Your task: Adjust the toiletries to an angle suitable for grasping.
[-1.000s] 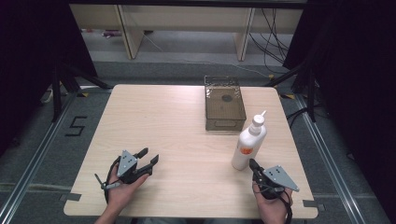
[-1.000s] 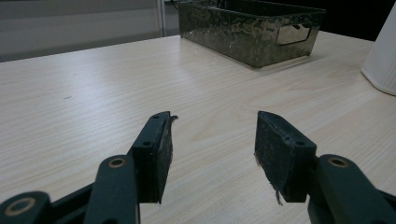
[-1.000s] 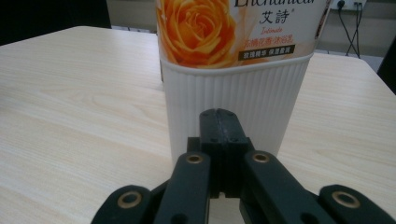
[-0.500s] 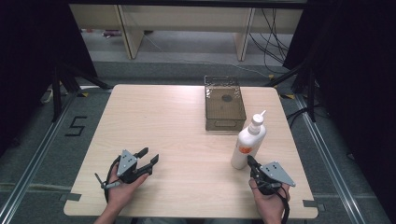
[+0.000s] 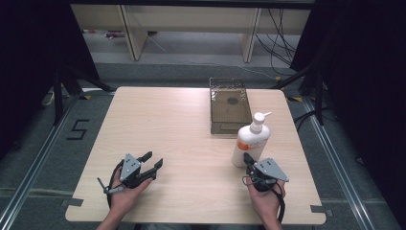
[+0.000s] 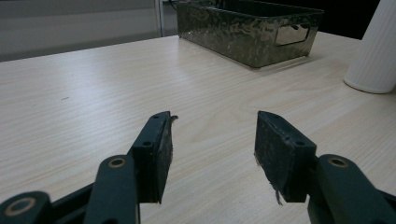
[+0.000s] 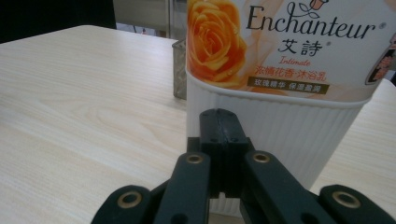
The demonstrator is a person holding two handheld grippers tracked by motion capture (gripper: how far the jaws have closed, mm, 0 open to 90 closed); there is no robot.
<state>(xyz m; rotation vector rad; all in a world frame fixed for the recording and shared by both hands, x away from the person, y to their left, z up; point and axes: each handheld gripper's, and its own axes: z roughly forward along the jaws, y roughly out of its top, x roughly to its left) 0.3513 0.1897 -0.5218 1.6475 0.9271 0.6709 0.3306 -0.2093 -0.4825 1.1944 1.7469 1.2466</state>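
High view: bottle [image 5: 251, 141] stood upright on bench [image 5: 167, 124], beside tin [image 5: 230, 106]; right gripper [image 5: 249, 160] just before it.
Left gripper view: left gripper [image 6: 212, 140] jaws spread, nothing between.
Right gripper view: jaws pressed together; "Enchanteur", "Intimate" read on label.

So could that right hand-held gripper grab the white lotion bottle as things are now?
Probably not yet: the right hand-held gripper is right at the lotion bottle with nothing between them, but its jaws are shut. They would need to open wide first.
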